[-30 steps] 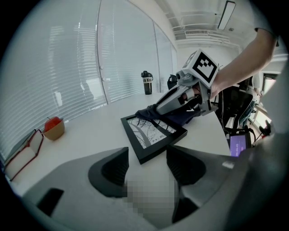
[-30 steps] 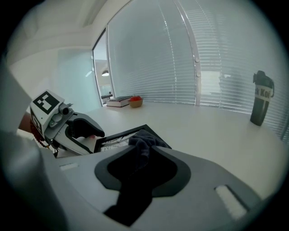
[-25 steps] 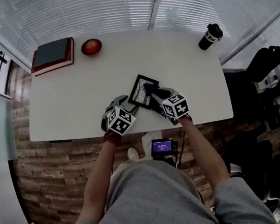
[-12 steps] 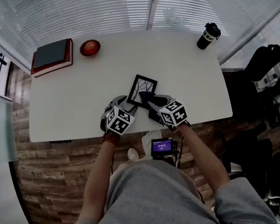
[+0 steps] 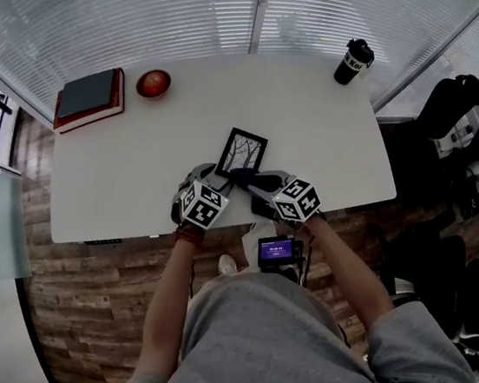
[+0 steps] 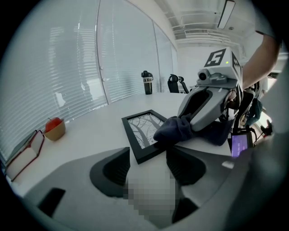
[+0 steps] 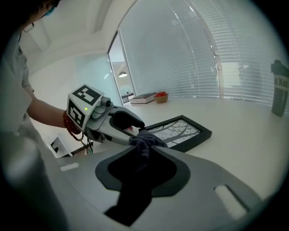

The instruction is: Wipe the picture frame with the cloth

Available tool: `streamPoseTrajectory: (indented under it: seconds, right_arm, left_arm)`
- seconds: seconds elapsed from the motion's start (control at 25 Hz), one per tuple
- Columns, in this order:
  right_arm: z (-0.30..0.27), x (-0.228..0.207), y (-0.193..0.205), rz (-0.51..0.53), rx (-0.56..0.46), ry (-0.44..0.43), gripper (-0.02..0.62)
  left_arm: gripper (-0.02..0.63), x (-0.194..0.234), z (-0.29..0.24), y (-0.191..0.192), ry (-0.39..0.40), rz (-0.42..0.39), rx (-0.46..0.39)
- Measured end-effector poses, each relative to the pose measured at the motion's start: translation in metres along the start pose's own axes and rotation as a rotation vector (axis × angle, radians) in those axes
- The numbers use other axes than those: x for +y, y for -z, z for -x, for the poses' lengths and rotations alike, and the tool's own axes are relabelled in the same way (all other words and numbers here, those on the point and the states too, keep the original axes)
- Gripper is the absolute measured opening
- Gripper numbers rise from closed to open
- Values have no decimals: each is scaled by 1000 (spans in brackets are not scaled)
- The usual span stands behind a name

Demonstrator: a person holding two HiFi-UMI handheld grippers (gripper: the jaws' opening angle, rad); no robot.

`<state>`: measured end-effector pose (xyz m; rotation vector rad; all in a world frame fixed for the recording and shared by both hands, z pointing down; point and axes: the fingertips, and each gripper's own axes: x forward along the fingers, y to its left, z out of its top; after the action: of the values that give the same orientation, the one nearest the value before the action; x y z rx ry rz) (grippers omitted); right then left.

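Note:
A black picture frame (image 5: 243, 153) with a tree print lies flat on the white table (image 5: 318, 127). My left gripper (image 5: 217, 177) is shut on its near corner, and in the left gripper view that corner (image 6: 141, 155) sits between the jaws. My right gripper (image 5: 243, 176) is shut on a dark cloth (image 7: 144, 137). Its jaws have just been closing on the bunched cloth between them. The cloth (image 6: 176, 130) rests on the frame's near edge (image 7: 185, 131), right beside the left gripper (image 7: 131, 128). The frame's near right corner is hidden under the cloth.
A black tumbler (image 5: 354, 62) stands at the table's far right. A red-edged book (image 5: 92, 95) and a red apple in a bowl (image 5: 153, 83) sit at the far left. A small purple-screened device (image 5: 276, 252) hangs below the near edge. Dark chairs (image 5: 460, 110) stand to the right.
The right gripper has drawn the cloth from the frame's right side down to its near edge, closer to the left gripper. The left gripper and the frame have stayed put.

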<state>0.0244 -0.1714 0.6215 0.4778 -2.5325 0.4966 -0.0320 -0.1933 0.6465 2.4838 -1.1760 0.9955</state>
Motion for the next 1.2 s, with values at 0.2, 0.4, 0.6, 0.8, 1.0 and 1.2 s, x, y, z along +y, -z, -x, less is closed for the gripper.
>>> streamPoseTrajectory:
  seconds: [0.2,0.4,0.6,0.8,1.0,1.2]
  right_arm:
    - [2,21,3,70,33,-106,103]
    - [25,34,-32,-4,-90,-240,89]
    - [51,-13,-82,-31,-204,-161,81]
    - [56,-73,-110,67,-223,36,81]
    - [33,-114,-117,58,-185,136,81]
    - [-5,-133,-89,21,-97,176,84]
  left_arm:
    - [258,-2,0,-2,-2,1,2]
    - [258,-3,-1,-4,-4,1,-2]
    - [256,-4,-1,-4,2,2,-2]
    - [256,-4,-1,-4,2,3,-4]
    - [253,-5,0,-3,7,8,-4]
    - [250,-4,1,-3,9,8,-5]
